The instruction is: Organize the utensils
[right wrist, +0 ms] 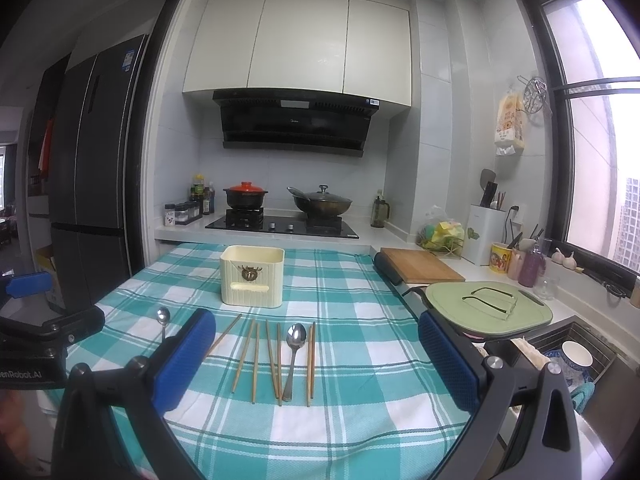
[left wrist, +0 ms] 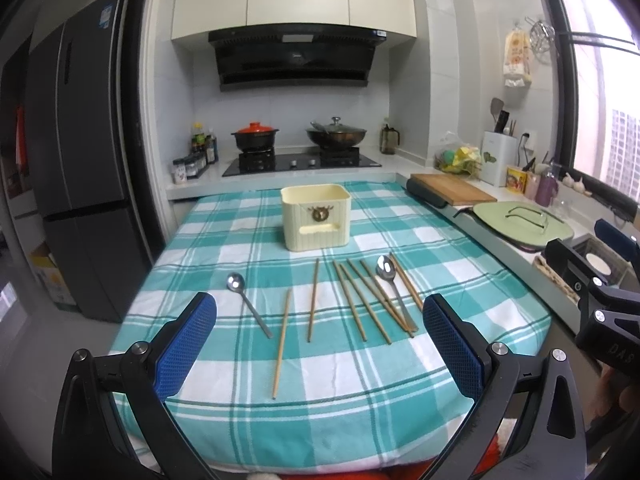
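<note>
Lying on the checked tabletop (right wrist: 360,360) ahead of both wide-apart jaws, the chopsticks (right wrist: 256,360) point lengthwise toward the cream holder (right wrist: 252,276) beyond; the right gripper (right wrist: 316,360) frames them, the left gripper (left wrist: 320,344) faces one spoon (left wrist: 248,304).

Holder: a cream ribbed plastic utensil box (left wrist: 315,217) with a brown deer emblem stood upright and open-topped, toward the far edge of the teal-and-white checked tablecloth (left wrist: 460,320).
Chopsticks: bare wooden sticks (left wrist: 362,300) lay flat in a loose row near the middle of the cloth, one (left wrist: 281,343) reaching closest to the near edge.
Spoons: one steel spoon (left wrist: 249,305) lay apart toward the left edge; another (left wrist: 394,292) lay among the right-hand sticks.
</note>
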